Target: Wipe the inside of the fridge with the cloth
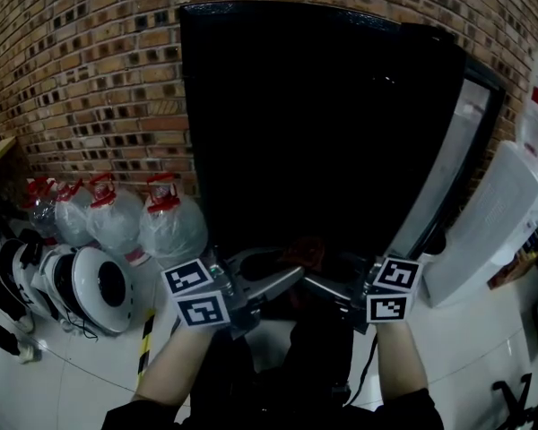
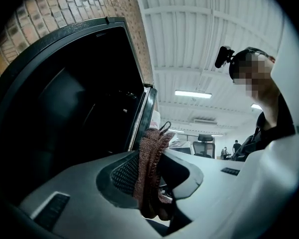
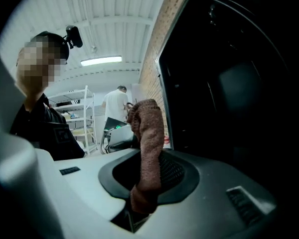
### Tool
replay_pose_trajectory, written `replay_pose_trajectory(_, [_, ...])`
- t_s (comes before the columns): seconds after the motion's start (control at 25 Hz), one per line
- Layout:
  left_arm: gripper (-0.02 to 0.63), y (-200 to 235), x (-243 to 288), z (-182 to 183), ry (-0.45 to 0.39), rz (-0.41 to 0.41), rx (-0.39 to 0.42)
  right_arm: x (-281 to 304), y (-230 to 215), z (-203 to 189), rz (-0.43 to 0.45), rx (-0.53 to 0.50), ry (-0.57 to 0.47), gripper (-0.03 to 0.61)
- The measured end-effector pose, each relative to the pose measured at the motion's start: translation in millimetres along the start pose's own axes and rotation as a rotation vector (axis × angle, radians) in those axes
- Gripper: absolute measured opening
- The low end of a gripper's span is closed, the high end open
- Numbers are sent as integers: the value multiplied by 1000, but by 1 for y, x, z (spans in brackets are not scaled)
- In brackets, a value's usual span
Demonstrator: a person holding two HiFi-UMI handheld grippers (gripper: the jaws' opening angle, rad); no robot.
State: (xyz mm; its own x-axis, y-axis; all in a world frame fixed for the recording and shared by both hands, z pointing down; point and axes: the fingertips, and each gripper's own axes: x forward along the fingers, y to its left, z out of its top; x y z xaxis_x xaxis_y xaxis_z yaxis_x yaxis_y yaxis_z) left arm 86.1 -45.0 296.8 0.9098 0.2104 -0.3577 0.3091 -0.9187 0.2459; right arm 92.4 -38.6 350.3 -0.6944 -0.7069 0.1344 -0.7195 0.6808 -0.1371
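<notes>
A brick wall (image 1: 90,79) is filling the background, and the black fridge (image 1: 314,133) is standing against it with its door (image 1: 457,168) swinging open to the right. The inside is showing only as darkness. Left of the fridge, clear jugs (image 1: 170,231) with red caps are sitting in a row on the floor (image 1: 484,348).

Low in front of the fridge, the person is holding both claws close together, tips pointing toward each other. The left claw (image 2: 159,171) is pinching the cloth (image 2: 150,163), its jaws pressing on the brownish knit from both sides, with a fold sticking up above them. The right claw (image 3: 149,173) is pinching another part of the same cloth, which is rising from between its jaws and curling over at the top.

From the head view the cloth is probably the dim reddish patch lying between the two claws, just outside the fridge opening, not yet inside.
</notes>
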Motion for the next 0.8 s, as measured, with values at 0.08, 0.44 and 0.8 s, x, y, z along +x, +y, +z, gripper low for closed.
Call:
replay_pose_trajectory(0.08, [120, 2, -2, -2, 7, -3, -2, 2, 1, -1, -17, -42, 27, 75])
replay_pose_trajectory(0.44, [168, 0, -13, -11, 32, -66, 15, 0, -2, -4, -11, 19, 15, 75])
replay_pose_trajectory(0.8, [166, -5, -13, -18, 55, -111, 27, 2, 2, 0, 19, 50, -21, 75])
